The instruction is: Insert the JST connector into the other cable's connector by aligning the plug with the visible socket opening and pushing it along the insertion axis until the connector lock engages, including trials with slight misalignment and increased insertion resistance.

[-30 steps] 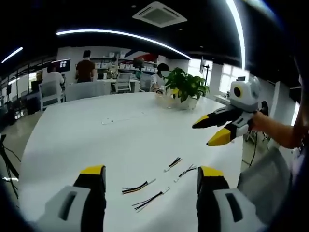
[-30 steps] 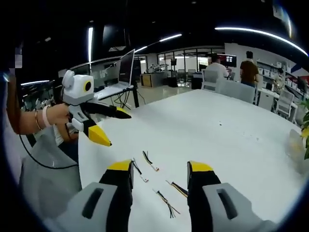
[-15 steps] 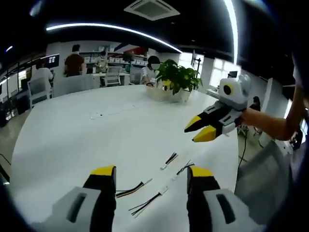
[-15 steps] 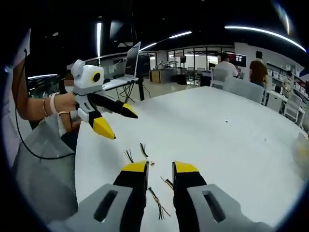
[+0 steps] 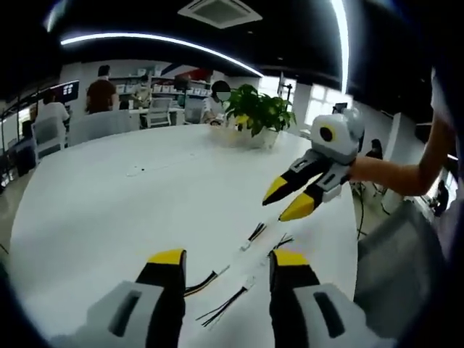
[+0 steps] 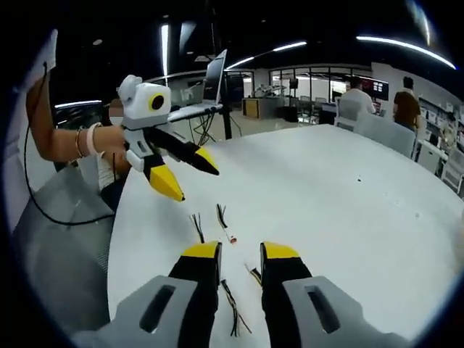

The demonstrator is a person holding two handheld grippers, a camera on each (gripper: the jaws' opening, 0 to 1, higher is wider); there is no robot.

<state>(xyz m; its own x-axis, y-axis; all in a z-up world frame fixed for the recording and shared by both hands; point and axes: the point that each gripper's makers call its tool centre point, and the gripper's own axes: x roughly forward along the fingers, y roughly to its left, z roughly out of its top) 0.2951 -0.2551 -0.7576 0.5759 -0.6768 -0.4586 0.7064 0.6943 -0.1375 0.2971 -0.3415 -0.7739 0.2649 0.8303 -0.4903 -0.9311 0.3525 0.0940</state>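
Closing in on the cables, your two grippers have both dropped nearer the white tabletop [image 5: 109, 210] over the past second. Left gripper [image 5: 221, 258]: its jaws have narrowed from a wide spread to a moderate gap and grip nothing; the yellow-and-black cable [image 5: 206, 280] lies between the tips, the black cable [image 5: 226, 304] just inside the right-hand jaw, and two more short cables [image 5: 255, 233] lie flat just beyond the tips. Right gripper [image 6: 239, 251]: its jaws have drawn much closer together, a slim gap left, nothing held; one cable [image 6: 225, 222] lies just ahead of the tips, another [image 6: 196, 227] off the left-hand tip, and wire ends [image 6: 234, 313] run between the jaws. In each view the other gripper hovers above the cables, jaws apart. Judged from this, you remain in the approach: no connector is lifted, so alignment and insertion are not yet begun.
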